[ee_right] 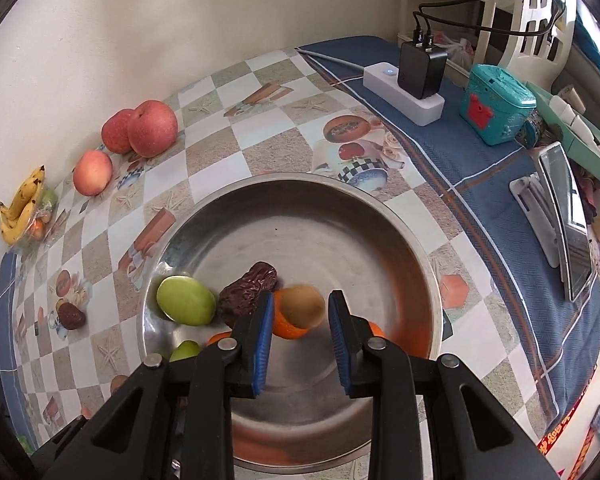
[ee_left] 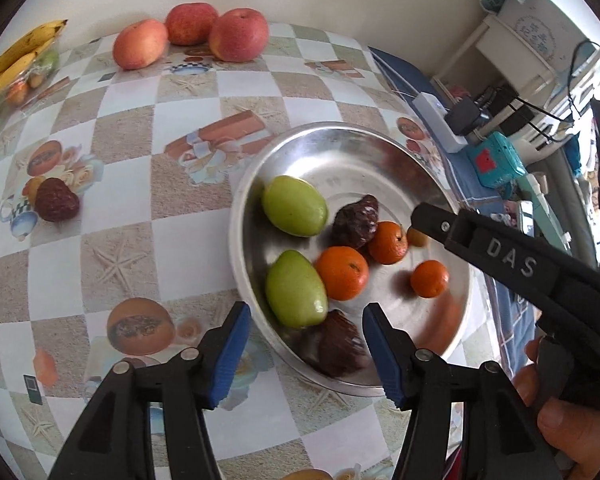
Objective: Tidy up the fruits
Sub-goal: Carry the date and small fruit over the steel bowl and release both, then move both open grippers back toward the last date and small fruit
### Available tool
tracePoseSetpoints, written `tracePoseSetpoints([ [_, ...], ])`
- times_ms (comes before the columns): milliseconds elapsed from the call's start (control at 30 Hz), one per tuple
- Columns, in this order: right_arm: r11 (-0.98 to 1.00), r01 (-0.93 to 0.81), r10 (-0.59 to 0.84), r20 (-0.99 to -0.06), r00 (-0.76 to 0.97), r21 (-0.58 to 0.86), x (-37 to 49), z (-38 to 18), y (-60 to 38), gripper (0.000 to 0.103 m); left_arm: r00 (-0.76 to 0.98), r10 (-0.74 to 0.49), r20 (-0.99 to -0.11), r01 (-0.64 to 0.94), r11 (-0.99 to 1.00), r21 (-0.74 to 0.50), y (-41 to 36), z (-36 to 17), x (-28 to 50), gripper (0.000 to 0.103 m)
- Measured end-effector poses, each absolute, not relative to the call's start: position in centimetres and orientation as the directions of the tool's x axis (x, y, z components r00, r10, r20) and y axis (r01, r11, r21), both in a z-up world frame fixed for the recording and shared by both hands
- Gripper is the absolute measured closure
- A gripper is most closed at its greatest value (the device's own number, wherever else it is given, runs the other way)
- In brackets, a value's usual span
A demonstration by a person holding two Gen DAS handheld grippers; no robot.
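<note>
A steel bowl (ee_left: pixel 242 216) (ee_right: pixel 284 179) holds two green fruits (ee_left: pixel 294 206), three small oranges (ee_left: pixel 342 278) and a dark date (ee_left: pixel 356 220). My left gripper (ee_left: pixel 306 340) hangs open over the bowl's near rim. A second date (ee_left: pixel 340 346), blurred, lies below the gap, and no pad touches it. My right gripper (ee_right: pixel 300 336) is open over the bowl's middle. A blurred tan fruit (ee_right: pixel 304 306) sits just past its tips, free of both pads, in front of an orange (ee_right: pixel 288 330). The right gripper's finger (ee_left: pixel 432 220) also shows in the left wrist view.
On the checked tablecloth lie another date (ee_left: pixel 56 200), three apples (ee_left: pixel 238 34) by the wall and bananas in a bag (ee_left: pixel 16 56). To the right are a power strip with chargers (ee_right: pixel 404 88), a teal box (ee_right: pixel 496 104) and a phone on a stand (ee_right: pixel 568 220).
</note>
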State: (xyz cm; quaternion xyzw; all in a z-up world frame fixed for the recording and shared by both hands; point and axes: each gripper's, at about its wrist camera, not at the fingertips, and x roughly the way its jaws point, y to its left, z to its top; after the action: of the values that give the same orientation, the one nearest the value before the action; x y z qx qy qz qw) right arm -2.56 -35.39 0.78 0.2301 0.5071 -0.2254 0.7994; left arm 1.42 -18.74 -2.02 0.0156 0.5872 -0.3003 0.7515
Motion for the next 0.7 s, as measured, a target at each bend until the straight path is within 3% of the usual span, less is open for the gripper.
tracePoseSetpoints([
  [100, 0.801, 0.584, -0.128, -0.915, 0.383, 0.133, -2.4, 0.8, -35.0, 0.058, 0.142, -0.417, -0.898, 0.434, 0.841, -0.322, -18.0, -2.1, 2.0, 0.026],
  [233, 0.807, 0.58, -0.137, -0.922, 0.362, 0.108, -2.1, 0.4, -34.6, 0.034, 0.187, -0.35, -0.918, 0.355, 0.895, -0.269, -16.2, -2.5, 3.3, 0.016],
  [367, 0.811, 0.576, -0.13, -0.929, 0.347, 0.101, -1.9, 0.0, -34.3, 0.033, 0.251, -0.272, -0.929, 0.213, 0.952, -0.221, -13.0, -2.6, 4.9, 0.0],
  [567, 0.809, 0.579, -0.118, -0.935, 0.333, 0.104, -1.9, -0.4, -34.0, 0.033, 0.322, -0.124, -0.938, -0.004, 0.991, -0.132, -8.1, -2.3, 6.5, 0.0],
  [700, 0.829, 0.553, -0.119, -0.937, 0.327, 0.088, -1.4, -0.5, -33.1, 0.033, 0.326, -0.097, -0.94, -0.088, 0.987, -0.132, -5.7, -2.4, 7.0, 0.0],
])
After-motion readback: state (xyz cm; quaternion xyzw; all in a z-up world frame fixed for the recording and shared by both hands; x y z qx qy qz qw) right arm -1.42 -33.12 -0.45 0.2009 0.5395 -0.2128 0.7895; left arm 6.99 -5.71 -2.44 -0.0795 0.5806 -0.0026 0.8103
